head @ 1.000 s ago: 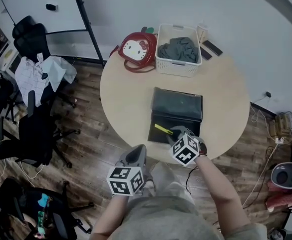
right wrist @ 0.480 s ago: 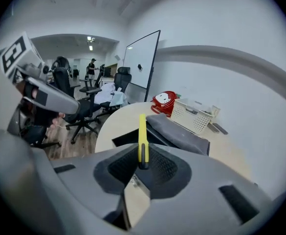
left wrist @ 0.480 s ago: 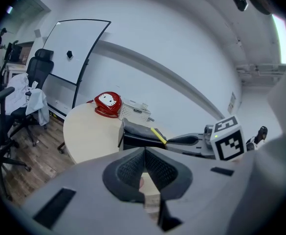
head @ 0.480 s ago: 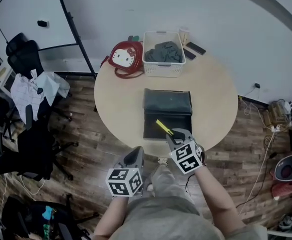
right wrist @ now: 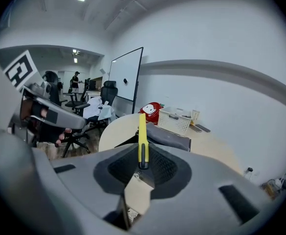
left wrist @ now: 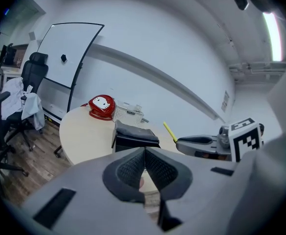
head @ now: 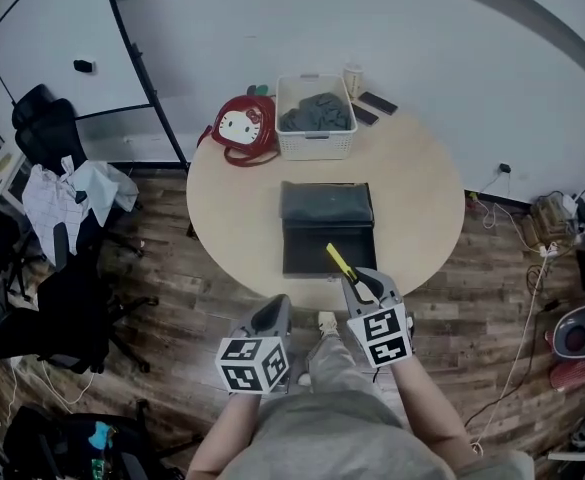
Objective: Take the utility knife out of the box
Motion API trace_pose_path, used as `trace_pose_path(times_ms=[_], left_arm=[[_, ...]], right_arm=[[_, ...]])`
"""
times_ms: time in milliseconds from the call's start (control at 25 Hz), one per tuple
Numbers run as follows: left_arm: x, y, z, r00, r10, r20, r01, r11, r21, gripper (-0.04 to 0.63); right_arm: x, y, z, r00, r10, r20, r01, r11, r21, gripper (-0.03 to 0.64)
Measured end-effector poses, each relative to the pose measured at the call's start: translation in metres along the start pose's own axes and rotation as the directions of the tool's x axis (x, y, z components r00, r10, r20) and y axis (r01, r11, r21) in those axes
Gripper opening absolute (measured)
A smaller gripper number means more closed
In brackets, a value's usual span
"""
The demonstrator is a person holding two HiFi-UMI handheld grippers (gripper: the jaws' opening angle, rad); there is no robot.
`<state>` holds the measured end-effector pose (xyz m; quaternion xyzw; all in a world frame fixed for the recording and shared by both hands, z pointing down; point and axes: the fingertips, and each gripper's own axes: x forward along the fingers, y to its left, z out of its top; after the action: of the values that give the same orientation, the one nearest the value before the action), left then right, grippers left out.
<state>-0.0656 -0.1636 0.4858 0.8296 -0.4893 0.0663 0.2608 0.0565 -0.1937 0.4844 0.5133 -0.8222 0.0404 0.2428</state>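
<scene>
As shown in the head view, the yellow utility knife (head: 339,261) is clamped at its tail by the right hand-held gripper (head: 352,280), raised by the near edge of the bench (head: 422,198) and judged clear of the black box (head: 328,230). In the left gripper view, the left hand-held gripper (left wrist: 144,153) is closed on nothing. In the right gripper view, only the knife's end is pinched, so the clamp should be kept firm and swinging avoided.

No legible words, brands or numbers, only black-and-white square code markers on the left gripper (head: 275,306) at 6 o'clock and the right gripper (head: 356,277) at 5 o'clock, small wall notice (left wrist: 226,101) at 3 o'clock too small to read
</scene>
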Motion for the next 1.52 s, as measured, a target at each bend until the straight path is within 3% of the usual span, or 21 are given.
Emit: trace_pose_path(times_ms=[320, 1520], left_arm=[[-0.008, -0.012, -0.007, 1.000, -0.022, -0.008, 0.022, 1.000, 0.022, 0.003], [0.004, -0.008, 0.001, 1.000, -0.018, 0.004, 0.018, 1.000, 0.015, 0.003]], right_arm=[[-0.027, -0.003, -0.005, 0.998, -0.041, 0.043, 0.037, 0.995, 0.094, 0.054], [-0.028, 0.006, 0.018, 0.994, 0.009, 0.111, -0.024, 0.990, 0.141, 0.054]])
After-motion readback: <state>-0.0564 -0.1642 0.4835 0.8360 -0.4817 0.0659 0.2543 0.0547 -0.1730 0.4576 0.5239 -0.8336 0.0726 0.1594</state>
